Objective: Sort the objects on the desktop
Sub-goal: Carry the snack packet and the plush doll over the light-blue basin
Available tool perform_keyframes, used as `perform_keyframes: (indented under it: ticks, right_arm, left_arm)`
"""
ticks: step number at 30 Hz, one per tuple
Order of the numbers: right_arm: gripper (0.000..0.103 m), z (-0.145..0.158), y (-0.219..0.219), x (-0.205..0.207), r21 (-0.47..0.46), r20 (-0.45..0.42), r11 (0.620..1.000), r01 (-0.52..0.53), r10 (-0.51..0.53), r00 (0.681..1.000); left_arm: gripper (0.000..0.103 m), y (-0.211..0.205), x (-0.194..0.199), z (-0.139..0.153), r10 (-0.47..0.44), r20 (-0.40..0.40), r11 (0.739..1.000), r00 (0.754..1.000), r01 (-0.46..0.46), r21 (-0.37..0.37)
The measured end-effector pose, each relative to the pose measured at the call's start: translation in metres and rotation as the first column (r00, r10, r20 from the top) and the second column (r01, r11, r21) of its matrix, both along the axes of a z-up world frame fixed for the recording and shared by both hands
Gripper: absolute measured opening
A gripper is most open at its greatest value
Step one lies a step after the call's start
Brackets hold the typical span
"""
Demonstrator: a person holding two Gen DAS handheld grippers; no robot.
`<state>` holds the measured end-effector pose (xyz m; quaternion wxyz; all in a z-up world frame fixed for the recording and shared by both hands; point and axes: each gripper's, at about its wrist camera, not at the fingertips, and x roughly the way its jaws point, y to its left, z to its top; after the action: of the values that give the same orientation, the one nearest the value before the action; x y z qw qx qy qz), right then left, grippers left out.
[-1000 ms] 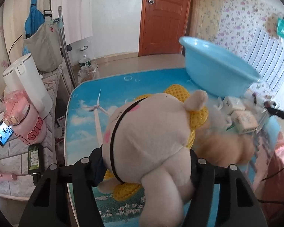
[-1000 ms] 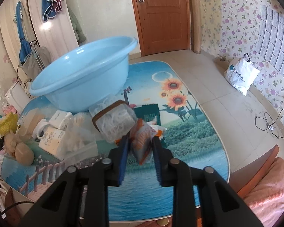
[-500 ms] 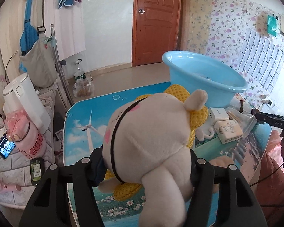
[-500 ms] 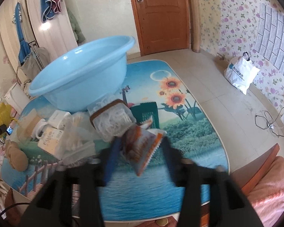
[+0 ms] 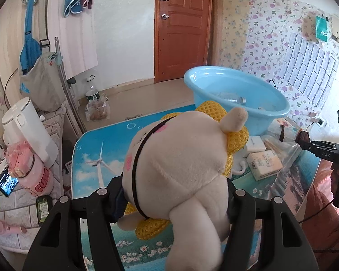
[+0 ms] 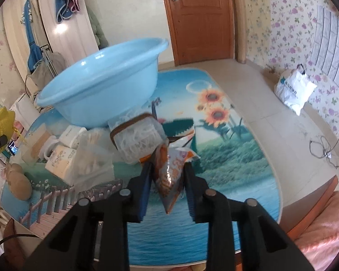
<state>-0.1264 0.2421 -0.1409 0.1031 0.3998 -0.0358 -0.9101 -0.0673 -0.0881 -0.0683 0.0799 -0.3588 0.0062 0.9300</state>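
The plush toy (image 5: 180,169) hides the left gripper's fingertips and much of the table (image 5: 95,149) behind it, and its leg runs off the bottom edge. Inside the blue basin (image 5: 237,94), near the plush toy's ear, small clear items are indistinct.

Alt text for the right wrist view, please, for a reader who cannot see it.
The right gripper has its jaws shut on a small orange snack packet, held above a table with a printed landscape cover. Behind it lie a clear zip pouch with brown trim, white boxes and a tilted light blue plastic basin.
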Motion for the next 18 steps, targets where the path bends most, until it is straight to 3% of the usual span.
perform_keyframes:
  ticks: [10,14,18]
  right_arm:
    - [0.023,0.035,0.013,-0.003,-0.066,-0.099,0.998,0.003,-0.010,0.995]
    - [0.023,0.053,0.005,-0.006,-0.114,-0.166,0.992,-0.051,0.032,0.986]
    - [0.023,0.061,-0.008,-0.018,-0.127,-0.176,0.986,-0.107,0.084,0.981]
  left_arm:
    - [0.062,0.033,-0.024,0.026,-0.057,-0.031,0.998,0.998,0.057,0.002]
    - [0.062,0.047,-0.034,0.032,-0.076,-0.035,0.997,0.997,0.076,0.011]
    - [0.062,0.062,-0.048,0.037,-0.097,-0.029,0.995,0.995,0.097,0.015]
